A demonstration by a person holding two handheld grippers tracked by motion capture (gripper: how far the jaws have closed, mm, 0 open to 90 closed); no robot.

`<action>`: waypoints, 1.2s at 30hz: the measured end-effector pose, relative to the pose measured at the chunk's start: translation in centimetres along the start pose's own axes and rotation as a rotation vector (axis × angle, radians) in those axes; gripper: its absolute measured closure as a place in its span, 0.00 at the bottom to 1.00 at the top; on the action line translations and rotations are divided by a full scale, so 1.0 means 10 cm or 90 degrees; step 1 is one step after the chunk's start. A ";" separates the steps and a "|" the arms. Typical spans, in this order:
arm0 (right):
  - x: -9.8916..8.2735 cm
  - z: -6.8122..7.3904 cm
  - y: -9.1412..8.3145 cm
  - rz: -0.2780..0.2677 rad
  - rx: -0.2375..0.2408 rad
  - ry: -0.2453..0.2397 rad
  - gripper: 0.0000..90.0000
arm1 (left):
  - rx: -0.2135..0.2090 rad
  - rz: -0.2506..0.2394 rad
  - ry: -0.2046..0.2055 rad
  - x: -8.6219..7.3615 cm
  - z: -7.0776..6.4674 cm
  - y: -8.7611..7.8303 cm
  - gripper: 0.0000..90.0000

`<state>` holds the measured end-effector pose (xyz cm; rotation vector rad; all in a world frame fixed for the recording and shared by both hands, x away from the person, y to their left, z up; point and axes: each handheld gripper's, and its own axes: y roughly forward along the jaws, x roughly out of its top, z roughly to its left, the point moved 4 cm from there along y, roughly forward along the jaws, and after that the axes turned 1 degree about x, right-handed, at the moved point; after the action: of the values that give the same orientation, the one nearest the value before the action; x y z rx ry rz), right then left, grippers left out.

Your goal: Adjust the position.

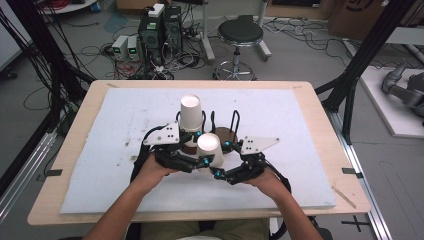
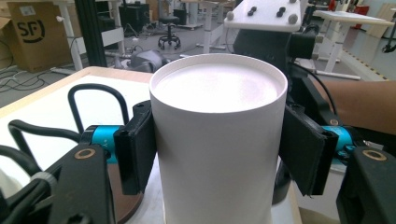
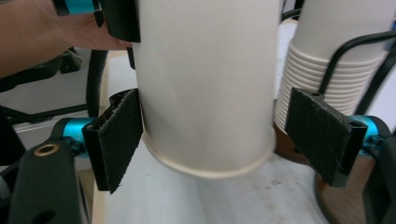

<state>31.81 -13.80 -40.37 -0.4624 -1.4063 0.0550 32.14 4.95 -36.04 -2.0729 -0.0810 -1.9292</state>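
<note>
Up close, right gripper (image 3: 212,140) fingers (image 3: 116,140) flank cup (image 3: 205,84), untouching.

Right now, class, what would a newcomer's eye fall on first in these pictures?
An upside-down white paper cup near the middle of the white mat, clamped by the left gripper, with the right gripper open around its rim. Just behind it stands a stack of cups in a black wire holder.

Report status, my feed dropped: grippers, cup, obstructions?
Left gripper shut on upturned paper cup. Right gripper open around its rim. Cup stack close behind.
</note>
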 end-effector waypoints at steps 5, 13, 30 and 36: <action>0.00 0.03 0.06 0.000 0.023 0.002 0.22 | -0.008 -0.007 -0.003 0.01 -0.03 0.02 0.37; 0.01 0.03 0.09 0.000 0.050 -0.002 0.30 | -0.025 -0.010 -0.011 0.00 -0.04 0.04 0.38; -0.05 0.04 0.10 0.145 0.021 -0.087 0.40 | -0.047 0.192 0.054 0.09 -0.01 0.05 0.18; -0.03 0.11 0.14 0.184 0.044 -0.106 0.40 | -0.089 0.269 0.062 0.03 -0.04 0.13 0.18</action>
<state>31.01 -12.37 -41.04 -0.6119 -1.4862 0.3829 32.08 3.54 -36.00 -1.8822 0.4858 -1.8050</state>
